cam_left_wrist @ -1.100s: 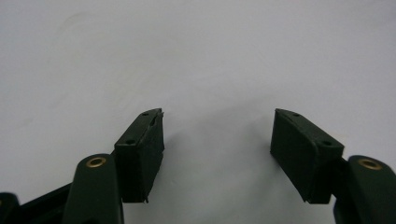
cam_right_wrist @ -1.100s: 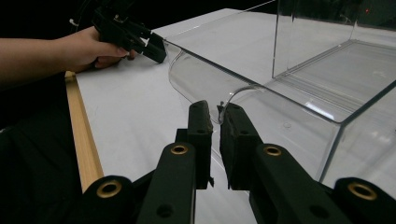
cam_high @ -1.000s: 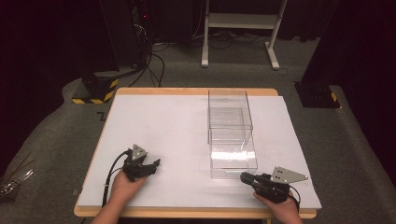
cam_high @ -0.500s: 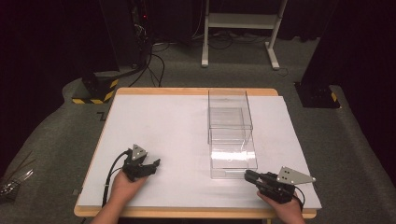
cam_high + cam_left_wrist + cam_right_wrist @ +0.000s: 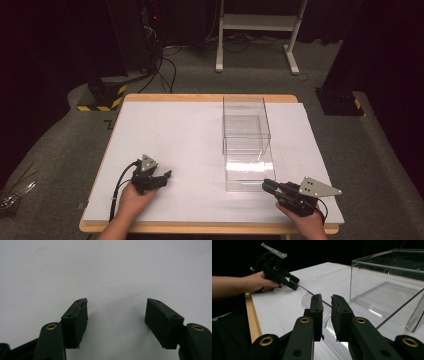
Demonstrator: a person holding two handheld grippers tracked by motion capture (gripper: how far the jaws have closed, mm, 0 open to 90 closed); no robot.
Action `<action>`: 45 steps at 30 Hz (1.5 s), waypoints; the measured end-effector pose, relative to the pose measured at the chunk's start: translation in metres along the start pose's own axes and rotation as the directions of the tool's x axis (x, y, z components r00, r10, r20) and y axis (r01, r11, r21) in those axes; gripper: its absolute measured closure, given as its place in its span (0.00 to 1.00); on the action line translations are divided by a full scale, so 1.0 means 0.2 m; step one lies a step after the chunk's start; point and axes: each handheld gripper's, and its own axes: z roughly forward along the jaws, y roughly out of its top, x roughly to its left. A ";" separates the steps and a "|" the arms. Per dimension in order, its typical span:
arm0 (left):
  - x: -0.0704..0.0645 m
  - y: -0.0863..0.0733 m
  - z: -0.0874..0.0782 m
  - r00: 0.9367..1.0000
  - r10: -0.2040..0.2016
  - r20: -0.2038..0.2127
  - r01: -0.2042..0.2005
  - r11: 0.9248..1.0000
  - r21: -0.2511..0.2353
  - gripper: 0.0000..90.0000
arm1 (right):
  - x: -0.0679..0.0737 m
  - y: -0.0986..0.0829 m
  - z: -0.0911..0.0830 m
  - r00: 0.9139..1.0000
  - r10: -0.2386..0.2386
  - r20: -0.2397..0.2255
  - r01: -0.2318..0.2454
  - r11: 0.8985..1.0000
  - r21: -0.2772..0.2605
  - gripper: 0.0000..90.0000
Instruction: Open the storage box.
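A clear acrylic box [image 5: 246, 120] stands on the right half of the white table [image 5: 170, 130]. Its clear front panel [image 5: 250, 170] is swung out toward me. My right gripper [image 5: 266, 185] is at that panel's near edge. In the right gripper view its jaws [image 5: 326, 300] stand close together with the clear panel [image 5: 319, 287] running between them, beside a rounded notch in the panel's edge. The box [image 5: 387, 277] is open and holds nothing. My left gripper [image 5: 167, 175] rests low at the front left, open over bare table [image 5: 116, 307]. It appears far off in the right gripper view [image 5: 294, 282].
The table has a wooden rim [image 5: 253, 320] close to my hands. On the floor beyond it are a yellow-and-black striped base [image 5: 102, 95], a white stand [image 5: 255, 30], cables and a black base [image 5: 340, 102].
My right gripper has drifted slightly to the right along the panel's near edge. The left gripper has stayed where it was.
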 end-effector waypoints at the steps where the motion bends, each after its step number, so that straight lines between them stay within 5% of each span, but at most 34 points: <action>1: 0.00 0.00 0.00 1.000 0.002 0.000 -0.002 1.000 0.000 0.39 | 0.00 0.00 0.00 1.000 -0.002 0.003 0.002 1.000 0.001 0.88; 6: 0.00 0.00 0.00 1.000 0.002 0.000 -0.002 1.000 0.000 0.39 | 0.00 0.03 0.00 0.999 -0.007 0.044 0.008 1.000 -0.022 0.84; 11: 0.00 0.00 0.00 1.000 0.001 0.000 -0.001 1.000 0.000 0.39 | -0.02 0.06 -0.03 0.990 0.007 0.142 0.000 0.999 -0.049 0.80; 21: 0.00 0.00 0.00 1.000 0.001 0.001 -0.001 1.000 0.001 0.39 | -0.09 0.05 -0.11 0.947 0.037 0.320 -0.020 0.998 -0.056 0.70; 27: 0.00 0.00 0.00 1.000 0.001 0.001 -0.001 1.000 0.001 0.39 | -0.16 0.01 -0.12 0.899 0.049 0.436 -0.050 0.999 -0.010 0.62; 33: 0.00 0.00 0.00 1.000 0.000 0.001 0.000 1.000 0.000 0.39 | -0.24 -0.04 -0.11 0.825 0.078 0.560 -0.120 0.992 0.039 0.51; 39: 0.00 0.00 0.00 1.000 0.001 0.000 -0.001 1.000 0.000 0.39 | -0.32 -0.10 -0.09 0.787 0.108 0.607 -0.215 0.971 0.106 0.44; 42: 0.00 0.00 0.00 1.000 0.001 0.001 -0.001 1.000 0.001 0.39 | -0.33 -0.13 -0.07 0.778 0.105 0.620 -0.248 0.957 0.148 0.40; 45: 0.00 0.00 0.00 1.000 0.001 0.002 -0.001 1.000 0.001 0.39 | -0.35 -0.16 -0.04 0.779 0.110 0.618 -0.287 0.938 0.194 0.37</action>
